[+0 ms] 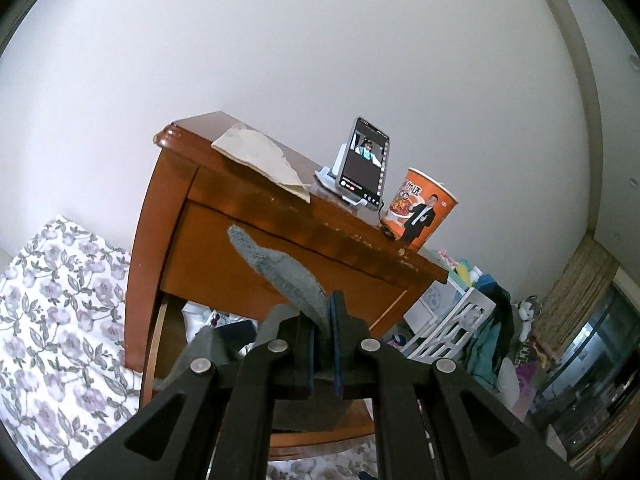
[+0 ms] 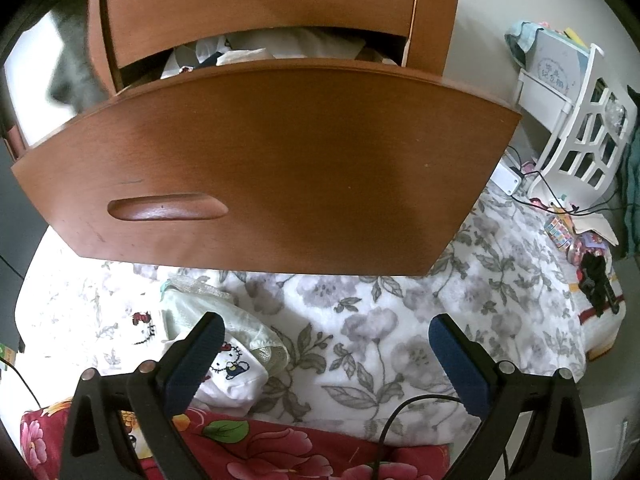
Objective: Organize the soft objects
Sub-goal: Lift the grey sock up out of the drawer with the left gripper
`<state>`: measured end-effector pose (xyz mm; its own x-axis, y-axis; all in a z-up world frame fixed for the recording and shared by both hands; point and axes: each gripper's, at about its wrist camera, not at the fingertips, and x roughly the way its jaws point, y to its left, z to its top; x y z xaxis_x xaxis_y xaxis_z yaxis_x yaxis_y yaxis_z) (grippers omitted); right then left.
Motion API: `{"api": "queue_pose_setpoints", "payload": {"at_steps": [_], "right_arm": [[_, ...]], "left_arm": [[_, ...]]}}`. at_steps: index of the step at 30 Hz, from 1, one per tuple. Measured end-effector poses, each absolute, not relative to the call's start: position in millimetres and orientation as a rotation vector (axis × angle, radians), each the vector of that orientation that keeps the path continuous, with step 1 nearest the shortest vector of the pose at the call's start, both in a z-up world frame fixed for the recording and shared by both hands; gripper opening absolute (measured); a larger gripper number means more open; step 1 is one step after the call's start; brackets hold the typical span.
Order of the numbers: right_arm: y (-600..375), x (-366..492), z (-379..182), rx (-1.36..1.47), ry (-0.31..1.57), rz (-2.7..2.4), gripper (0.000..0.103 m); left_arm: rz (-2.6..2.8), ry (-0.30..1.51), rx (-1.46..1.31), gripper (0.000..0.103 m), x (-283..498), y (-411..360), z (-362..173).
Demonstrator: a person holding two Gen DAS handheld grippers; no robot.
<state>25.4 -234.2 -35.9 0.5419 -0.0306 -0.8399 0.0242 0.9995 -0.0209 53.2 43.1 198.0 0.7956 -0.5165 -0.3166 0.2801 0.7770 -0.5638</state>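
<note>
A grey sock was held between the pads of the left gripper, whose jaws were pressed together on its lower part. The sock stood out from the fingertips, up and to the left, and its free end was seen in front of the upper drawer front of the wooden nightstand. On the top of the nightstand a folded beige cloth, a phone on a stand and an orange cup were placed. The flowered bedsheet was seen to the left, and a white rack with clothes to the right.

The jaws of the right gripper were held wide apart, and nothing was gripped between them. They were directed down at the flowered sheet, below the front of the pulled-out drawer, in which some pale clothes were lying. Just beside the left fingertip, a white garment with a cartoon cat print and a pale green garment were lying on the sheet; whether the finger touched them could not be told, since it covered part of them.
</note>
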Motion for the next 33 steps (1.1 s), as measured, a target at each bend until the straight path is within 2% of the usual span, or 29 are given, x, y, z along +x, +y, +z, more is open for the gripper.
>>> {"api": "queue_pose_setpoints", "payload": {"at_steps": [12,23,33], "right_arm": [[-234,25,-36,-0.003,0.997,-0.032,0.103],[-234,25,-36,-0.005,0.995,-0.033,0.103],[-234,24,-36,-0.005,0.994,-0.033,0.103]], "left_arm": [[-0.477,0.376,-0.466,0.005,24,42,239],[-0.492,0.359,-0.444,0.004,12,40,256],[-0.544,0.240,-0.388,0.003,-27,37,298]]}}
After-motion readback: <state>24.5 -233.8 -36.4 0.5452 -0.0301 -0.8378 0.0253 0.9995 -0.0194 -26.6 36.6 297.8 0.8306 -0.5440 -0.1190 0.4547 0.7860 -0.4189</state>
